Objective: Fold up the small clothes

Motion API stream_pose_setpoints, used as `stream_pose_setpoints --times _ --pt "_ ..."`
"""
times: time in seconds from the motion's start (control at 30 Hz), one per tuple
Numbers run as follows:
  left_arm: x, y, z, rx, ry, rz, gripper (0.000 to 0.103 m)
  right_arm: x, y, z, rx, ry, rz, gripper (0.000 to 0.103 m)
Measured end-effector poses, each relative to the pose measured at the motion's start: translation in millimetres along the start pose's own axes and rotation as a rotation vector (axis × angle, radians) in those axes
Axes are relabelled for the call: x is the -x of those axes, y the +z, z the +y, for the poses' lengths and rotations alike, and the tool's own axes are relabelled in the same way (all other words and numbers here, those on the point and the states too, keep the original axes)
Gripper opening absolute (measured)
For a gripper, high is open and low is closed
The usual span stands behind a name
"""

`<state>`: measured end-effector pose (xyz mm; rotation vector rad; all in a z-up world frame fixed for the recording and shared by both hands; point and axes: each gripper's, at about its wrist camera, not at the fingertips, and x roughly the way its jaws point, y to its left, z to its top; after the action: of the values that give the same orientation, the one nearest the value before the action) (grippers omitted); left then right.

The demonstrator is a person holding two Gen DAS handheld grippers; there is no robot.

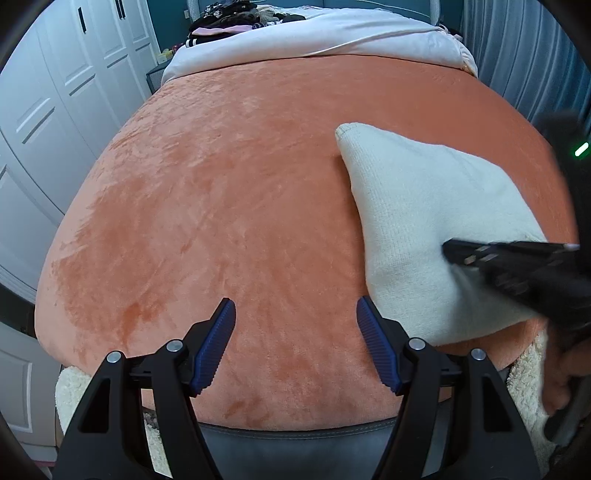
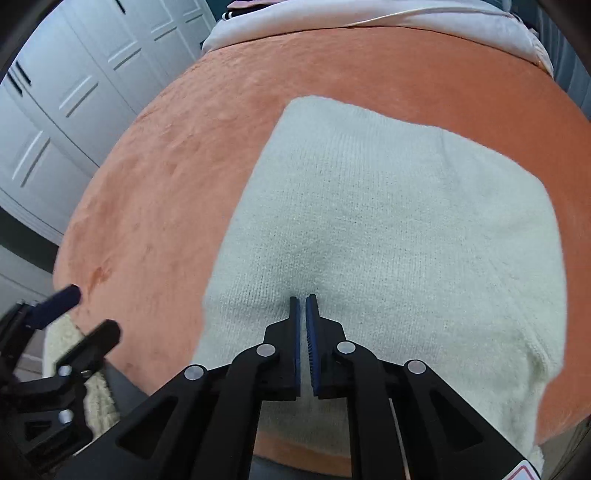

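A folded cream knit garment (image 2: 388, 229) lies flat on the orange blanket (image 2: 177, 166); it also shows at the right of the left wrist view (image 1: 417, 221). My right gripper (image 2: 303, 300) is shut, its tips pressing down on the garment's near middle, with nothing between the pads; it shows from the side in the left wrist view (image 1: 448, 251). My left gripper (image 1: 295, 314) is open and empty, hovering above bare blanket left of the garment; it also appears at the lower left of the right wrist view (image 2: 88, 310).
The orange blanket (image 1: 221, 203) covers a bed. A white duvet (image 1: 314, 37) and a pile of dark clothes (image 1: 229, 18) lie at the far end. White wardrobe doors (image 1: 55, 92) stand on the left. A fluffy cream rug (image 1: 528, 373) lies beyond the bed's near edge.
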<state>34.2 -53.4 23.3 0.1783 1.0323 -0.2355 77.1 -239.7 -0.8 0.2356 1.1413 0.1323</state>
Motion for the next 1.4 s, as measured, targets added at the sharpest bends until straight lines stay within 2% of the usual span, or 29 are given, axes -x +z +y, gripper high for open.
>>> stream_pose_setpoints --times 0.03,0.07,0.13,0.2,0.23,0.27,0.33,0.43,0.47,0.5,0.57,0.6,0.67,0.77,0.83,0.87,0.97,1.03,1.07,1.13,1.17,1.2,1.27,1.33,1.37,1.4 --pt "-2.4 0.6 -1.0 -0.003 -0.003 0.004 0.066 16.2 -0.4 -7.3 -0.042 0.06 -0.027 0.009" --pt "-3.5 0.4 -2.1 -0.004 -0.006 0.007 0.066 25.9 -1.3 -21.7 -0.066 0.081 -0.054 0.009" --pt "-5.2 0.7 -6.8 -0.012 -0.01 0.013 0.066 35.0 -9.6 -38.0 -0.086 0.017 -0.077 0.009" --pt "-5.8 1.1 -11.2 -0.021 -0.014 0.011 0.066 13.8 -17.8 -50.3 -0.113 -0.033 -0.005 0.007" --pt "-6.0 1.3 -14.3 -0.029 -0.016 0.011 0.066 0.2 -25.8 -60.8 -0.126 -0.032 0.044 0.003" --pt "-6.2 1.3 -17.7 -0.038 -0.016 0.011 0.066 -7.1 -31.0 -65.2 -0.141 -0.018 0.056 0.002" --pt "-6.8 1.8 -22.3 -0.051 -0.011 0.012 0.066 8.2 -33.5 -66.5 -0.166 0.006 0.023 0.002" --pt "-7.9 4.8 -25.4 -0.045 -0.031 0.016 0.068 52.0 -43.1 -78.3 -0.215 -0.009 -0.106 0.014" --pt "-8.9 6.6 -27.1 -0.04 -0.04 0.019 0.074 66.0 -47.7 -88.4 -0.238 -0.023 -0.149 0.027" --pt "-9.3 8.9 -29.2 -0.031 -0.054 0.018 0.075 75.9 -51.7 -99.7 -0.265 -0.047 -0.183 0.043" --pt "-11.0 17.1 -35.8 -0.016 -0.094 0.013 0.075 85.2 -57.1 -125.1 -0.313 -0.098 -0.212 0.051" --pt "-12.0 21.9 -40.0 -0.009 -0.114 0.009 0.075 85.4 -58.0 -141.0 -0.343 -0.125 -0.205 0.051" --pt "-15.4 34.1 -48.5 0.014 -0.159 -0.014 0.078 73.8 -52.1 -158.6 -0.391 -0.117 -0.191 0.051" --pt "-31.0 50.5 -60.6 0.03 -0.171 -0.019 0.079 48.6 -37.1 -171.6 -0.424 -0.008 -0.157 0.05" --pt "-40.0 59.5 -66.3 0.044 -0.167 0.009 0.079 37.6 -30.9 -172.3 -0.411 0.055 -0.122 0.01" --pt "-38.0 62.5 -67.3 0.055 -0.174 0.006 0.079 44.3 -25.7 -166.1 -0.383 0.046 -0.138 0.011" --pt "-23.8 68.4 -73.4 0.039 -0.17 -0.057 0.083 89.0 -19.2 -145.7 -0.301 0.076 -0.291 0.01" --pt "-29.2 68.4 -80.8 0.011 -0.139 -0.062 0.084 95.3 -22.7 -149.1 -0.297 0.083 -0.326 0.01" --pt "-36.6 66.9 -84.2 0.007 -0.132 -0.042 0.084 82.6 -25.5 -156.2 -0.309 0.057 -0.296 0.01" --pt "-59.3 61.7 -91.6 0.003 -0.132 0.028 0.084 25.6 -33.1 -172.0 -0.299 -0.065 -0.118 0.011" --pt "-70.3 57.5 -94.4 0.0 -0.118 0.056 0.085 8.1 -38.0 -176.6 -0.305 -0.072 -0.084 0.012" --pt "-74.9 53.4 -94.3 0.003 -0.104 0.06 0.086 11.4 -41.5 -180.3 -0.33 -0.047 -0.126 0.012" --pt "-73.2 49.5 -88.7 0.035 -0.116 0.043 0.086 30.0 -38.0 -183.6 -0.381 0.01 -0.137 0.013" --pt "-70.1 49.1 -82.7 0.06 -0.14 0.048 0.086 55.4 -40.5 -182.8 -0.394 -0.002 -0.202 0.021" --pt "-67.5 48.6 -77.2 0.082 -0.164 0.044 0.087 63.4 -44.5 -182.8 -0.395 -0.03 -0.219 0.038" --pt "-66.0 47.5 -71.1 0.109 -0.189 0.036 0.089 68.6 -49.7 -184.0 -0.401 -0.045 -0.225 0.059"
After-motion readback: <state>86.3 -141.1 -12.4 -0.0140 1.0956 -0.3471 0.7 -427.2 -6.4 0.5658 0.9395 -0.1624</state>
